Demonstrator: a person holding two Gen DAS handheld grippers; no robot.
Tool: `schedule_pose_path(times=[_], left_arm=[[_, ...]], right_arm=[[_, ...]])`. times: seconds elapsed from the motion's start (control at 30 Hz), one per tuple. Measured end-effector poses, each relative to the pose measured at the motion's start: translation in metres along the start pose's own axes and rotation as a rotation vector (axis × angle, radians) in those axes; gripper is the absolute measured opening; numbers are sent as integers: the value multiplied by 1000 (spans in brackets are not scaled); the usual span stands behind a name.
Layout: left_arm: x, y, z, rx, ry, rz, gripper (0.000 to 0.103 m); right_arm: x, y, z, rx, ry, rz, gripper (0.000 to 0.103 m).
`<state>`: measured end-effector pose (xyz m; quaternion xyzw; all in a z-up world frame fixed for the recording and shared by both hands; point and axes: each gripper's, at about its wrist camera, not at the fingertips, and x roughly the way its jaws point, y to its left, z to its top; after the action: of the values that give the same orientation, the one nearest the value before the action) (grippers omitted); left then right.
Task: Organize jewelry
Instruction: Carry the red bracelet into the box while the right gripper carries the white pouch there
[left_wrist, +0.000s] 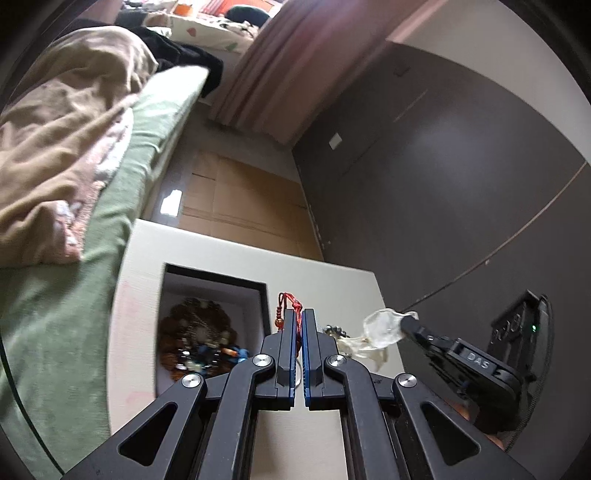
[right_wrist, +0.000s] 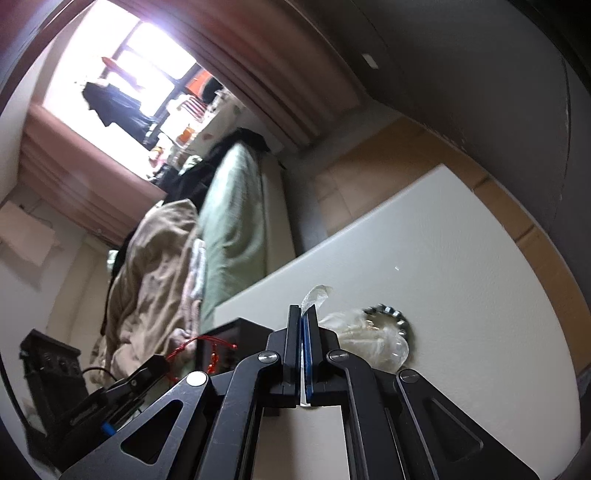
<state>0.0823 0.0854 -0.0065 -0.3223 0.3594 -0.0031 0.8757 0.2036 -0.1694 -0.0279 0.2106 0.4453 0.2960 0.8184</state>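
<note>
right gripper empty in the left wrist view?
No. The right gripper is shut on a clear plastic bag, lifted above the white table.

I see a bed (left_wrist: 122, 206) with green sheet and a rumpled tan blanket (left_wrist: 62, 147). Pink curtains (left_wrist: 280, 62) hang beside a dark wall (left_wrist: 443, 177). The floor (left_wrist: 243, 199) is tan. Daylight glares through the window (right_wrist: 122, 55). A white table (right_wrist: 461, 258) stands near the bed.

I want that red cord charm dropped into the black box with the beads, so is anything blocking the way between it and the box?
Nothing visible does. The left gripper is shut on the red cord charm, just right of the open box. The right gripper, pinching a clear plastic bag, is on the far side from the box.
</note>
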Motion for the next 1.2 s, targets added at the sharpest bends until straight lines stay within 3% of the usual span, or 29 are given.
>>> schedule_pose_path(times=[0.27,0.73,1.07,1.13,1.2], left_arm=[[-28,26,8,-50,-51,9,2],[-47,55,17,-103,-88,22,2],[-46,74,32,-145,-108,26,2],[-45,78,35,-157,-110,27,2],[-44,80,37,-163,-110,26,2]], right_arm=[[-3,39,-9,-61,-40,95,3],[43,101,-36,-172,26,218,3],[84,116,-48,-199,94,226,3],[94,115,-51,-199,126,222,3],[112,114,-56,-184,212,216,6]])
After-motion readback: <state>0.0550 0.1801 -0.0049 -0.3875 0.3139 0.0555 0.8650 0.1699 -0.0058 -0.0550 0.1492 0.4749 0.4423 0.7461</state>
